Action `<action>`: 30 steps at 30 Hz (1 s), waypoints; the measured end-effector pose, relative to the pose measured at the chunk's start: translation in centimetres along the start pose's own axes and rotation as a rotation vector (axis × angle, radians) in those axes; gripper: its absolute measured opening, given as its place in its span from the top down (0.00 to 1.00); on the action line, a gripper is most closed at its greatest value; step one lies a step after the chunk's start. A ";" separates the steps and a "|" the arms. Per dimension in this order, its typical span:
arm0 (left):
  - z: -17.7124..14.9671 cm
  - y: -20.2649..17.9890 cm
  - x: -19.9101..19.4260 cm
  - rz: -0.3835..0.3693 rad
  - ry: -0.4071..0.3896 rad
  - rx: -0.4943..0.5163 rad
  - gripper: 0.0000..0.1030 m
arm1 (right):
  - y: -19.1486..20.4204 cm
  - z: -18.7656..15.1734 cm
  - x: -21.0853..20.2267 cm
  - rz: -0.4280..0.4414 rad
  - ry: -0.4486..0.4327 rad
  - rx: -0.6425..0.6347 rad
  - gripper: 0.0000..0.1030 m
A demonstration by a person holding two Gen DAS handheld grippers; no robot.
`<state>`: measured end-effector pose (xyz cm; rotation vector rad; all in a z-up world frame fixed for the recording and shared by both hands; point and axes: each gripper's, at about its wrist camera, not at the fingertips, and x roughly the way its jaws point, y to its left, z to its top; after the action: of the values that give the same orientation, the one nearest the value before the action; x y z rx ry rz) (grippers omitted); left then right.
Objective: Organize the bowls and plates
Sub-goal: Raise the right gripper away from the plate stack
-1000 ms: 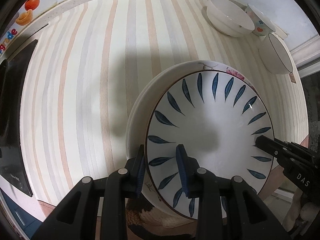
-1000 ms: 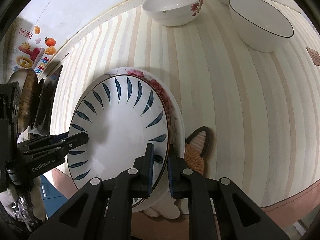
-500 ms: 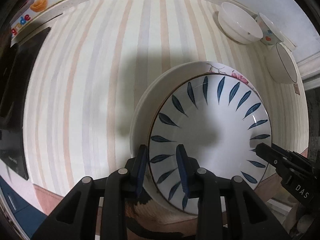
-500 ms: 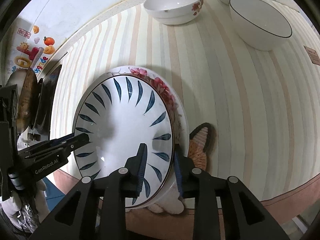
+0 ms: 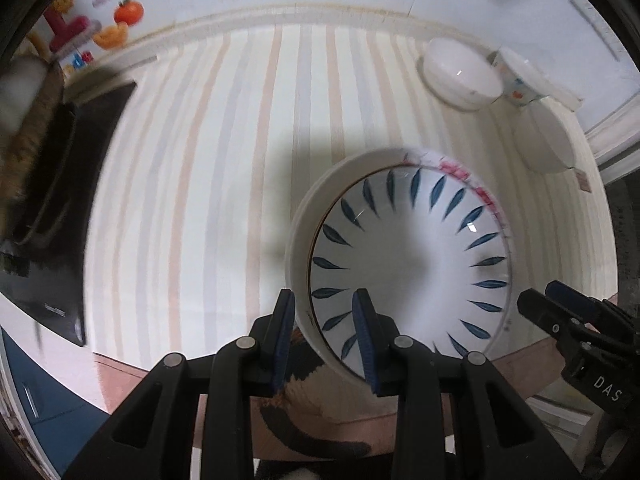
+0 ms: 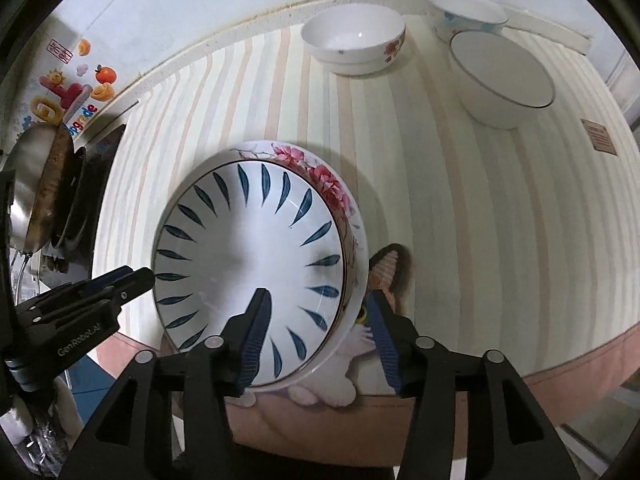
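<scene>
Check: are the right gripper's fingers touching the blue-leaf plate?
Apart. The right wrist view shows the right gripper open, fingers straddling the blue-leaf plate rim with visible gaps.

A striped cloth (image 6: 460, 208) in cream, peach and pale blue covers the worktop (image 5: 280, 16), whose speckled edge runs along a white wall. Fruit and letter stickers (image 6: 68, 92) cling to that wall at the left. Below them stands a metal pan (image 6: 28, 184) beside a dark cooktop (image 5: 68, 184). A cat-shaped mat (image 6: 384, 268) with an orange and black ear lies at the near edge of the cloth. A small brown label (image 6: 599, 141) sits on the cloth at the right
</scene>
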<state>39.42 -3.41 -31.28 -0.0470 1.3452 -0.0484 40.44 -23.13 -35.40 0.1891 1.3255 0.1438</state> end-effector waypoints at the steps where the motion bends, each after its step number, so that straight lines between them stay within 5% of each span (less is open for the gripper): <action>1: -0.2 -0.2 -0.8 -0.001 -0.013 0.005 0.73 | 0.1 -0.3 -0.8 0.000 -0.012 0.004 0.42; 6: -1.8 -0.2 -6.1 0.003 -0.107 0.028 0.64 | 1.3 -2.5 -5.2 -0.002 -0.083 0.015 0.26; 9: -3.0 0.1 -9.1 -0.006 -0.145 0.035 0.46 | 2.6 -4.1 -8.7 -0.005 -0.141 0.012 0.19; 11: -3.6 0.4 -10.3 -0.004 -0.168 0.036 0.24 | 3.4 -5.0 -10.6 -0.018 -0.174 0.001 0.17; 13: -4.5 0.8 -12.0 0.002 -0.198 0.040 0.17 | 4.4 -6.0 -12.5 -0.028 -0.207 -0.007 0.15; 30: -10.8 1.9 -18.4 -0.031 -0.278 0.065 0.15 | 10.1 -14.6 -22.5 -0.096 -0.352 -0.039 0.09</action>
<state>24.85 -0.40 -15.90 -0.0191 1.0640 -0.1076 20.97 -17.23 -15.24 0.1112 0.9786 0.0515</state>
